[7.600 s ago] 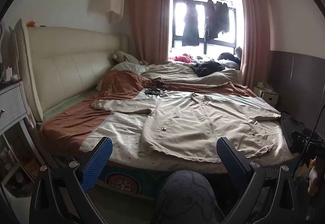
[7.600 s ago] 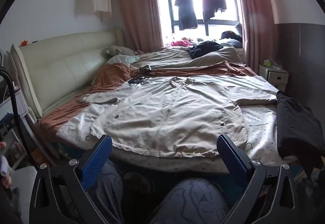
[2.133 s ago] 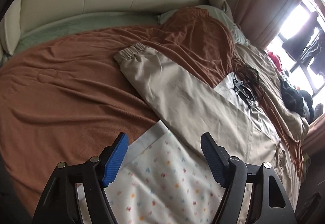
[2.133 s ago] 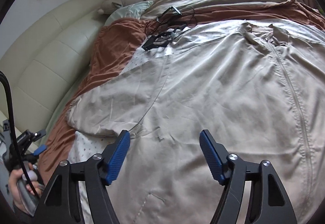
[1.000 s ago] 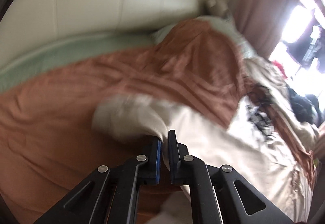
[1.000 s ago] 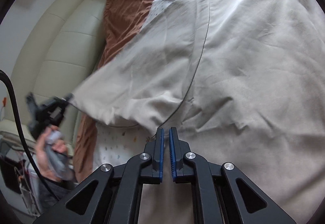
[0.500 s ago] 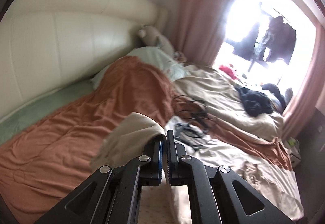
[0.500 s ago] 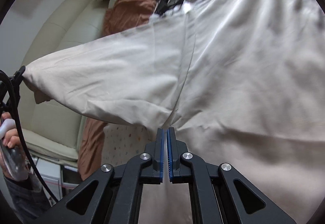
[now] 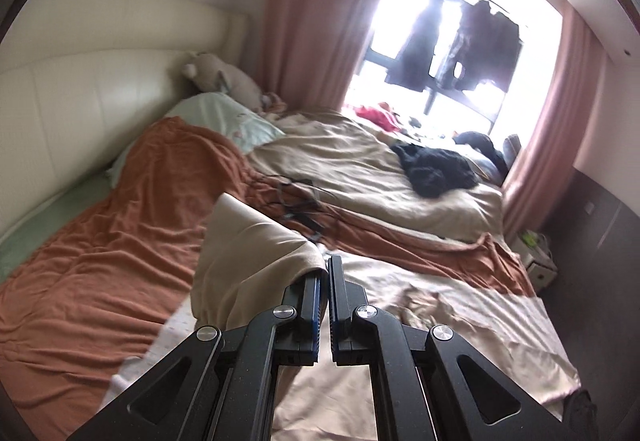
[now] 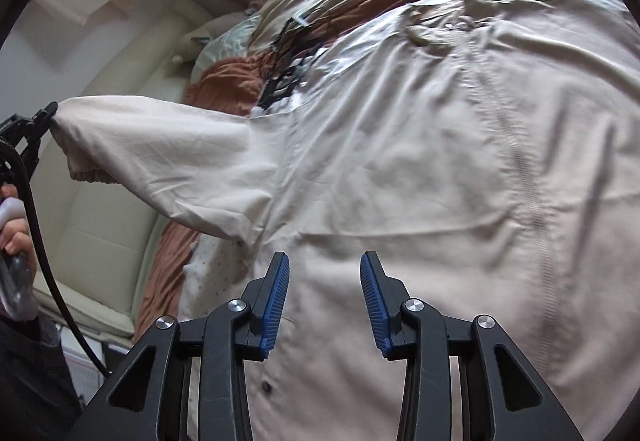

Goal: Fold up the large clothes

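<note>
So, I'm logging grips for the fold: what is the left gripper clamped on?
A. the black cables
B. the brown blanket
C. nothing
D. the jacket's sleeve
D: the left gripper is shut on the jacket's sleeve, lifting its cuff end off the bed.

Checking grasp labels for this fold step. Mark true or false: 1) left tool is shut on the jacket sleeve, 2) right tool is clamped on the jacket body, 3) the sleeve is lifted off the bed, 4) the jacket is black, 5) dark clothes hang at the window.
1) True: the left tool is shut on the sleeve of the beige zip-front fabric jacket.
2) False: the right tool is open above the jacket body, nothing pinched.
3) True: the sleeve hangs raised over the rust-brown blanket.
4) False: it is beige.
5) True: dark hanging clothes show against the window.
</note>
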Motion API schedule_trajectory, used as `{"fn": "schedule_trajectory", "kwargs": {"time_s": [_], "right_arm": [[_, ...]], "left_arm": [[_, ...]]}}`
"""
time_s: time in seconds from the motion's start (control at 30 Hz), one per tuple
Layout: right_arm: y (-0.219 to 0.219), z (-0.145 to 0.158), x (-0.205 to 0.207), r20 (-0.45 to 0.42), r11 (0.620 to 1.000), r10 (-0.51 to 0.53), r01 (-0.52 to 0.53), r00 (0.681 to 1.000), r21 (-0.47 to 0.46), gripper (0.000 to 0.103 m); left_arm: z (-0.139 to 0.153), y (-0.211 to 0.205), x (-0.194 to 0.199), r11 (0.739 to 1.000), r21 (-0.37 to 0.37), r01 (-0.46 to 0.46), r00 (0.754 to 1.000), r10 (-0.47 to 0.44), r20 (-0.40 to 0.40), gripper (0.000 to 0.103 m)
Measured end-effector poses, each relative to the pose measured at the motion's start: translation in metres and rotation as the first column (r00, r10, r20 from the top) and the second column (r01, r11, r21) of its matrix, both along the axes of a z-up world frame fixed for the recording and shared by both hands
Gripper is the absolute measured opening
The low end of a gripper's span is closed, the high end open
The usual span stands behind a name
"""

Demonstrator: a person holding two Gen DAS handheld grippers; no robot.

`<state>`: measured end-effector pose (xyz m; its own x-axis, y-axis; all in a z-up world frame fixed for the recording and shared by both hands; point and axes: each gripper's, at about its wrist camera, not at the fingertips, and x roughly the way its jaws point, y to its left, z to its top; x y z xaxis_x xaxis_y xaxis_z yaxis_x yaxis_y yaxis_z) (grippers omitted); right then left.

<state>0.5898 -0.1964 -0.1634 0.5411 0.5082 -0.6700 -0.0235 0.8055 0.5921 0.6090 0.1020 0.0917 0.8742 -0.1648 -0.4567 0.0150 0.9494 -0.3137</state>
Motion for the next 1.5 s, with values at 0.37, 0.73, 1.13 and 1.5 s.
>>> {"fn": "schedule_trajectory", "kwargs": {"time_s": [0.37,0.73,1.13,1.5], "right_arm": [[-0.086,0.005,0.001,-0.020,0.981,-0.152,0.153,0.988,0.123,0.038],[-0.129,0.001,-0.002,-0.058,0.946,-0.248,0.255,0.967,0.200,0.038],[-0.124,0.002,-0.001,-0.064,0.949,-0.247,0.255,0.967,0.184,0.038],[-0.057,-0.016,0.026,-0.098,0.987,-0.119,0.107,0.988,-0.121,0.074]], "left_arm": [[-0.009,-0.091,-0.004,0.989,-0.009,0.146,0.989,-0.147,-0.020,0.003],[-0.071,-0.189,-0.001,0.935,-0.025,0.352,0.917,-0.351,-0.191,0.004],[-0.123,-0.189,0.000,0.917,-0.100,0.387,0.836,-0.394,-0.382,0.080],[-0.149,-0.080,-0.015,0.985,-0.023,0.173,0.903,-0.168,-0.396,0.084]]}}
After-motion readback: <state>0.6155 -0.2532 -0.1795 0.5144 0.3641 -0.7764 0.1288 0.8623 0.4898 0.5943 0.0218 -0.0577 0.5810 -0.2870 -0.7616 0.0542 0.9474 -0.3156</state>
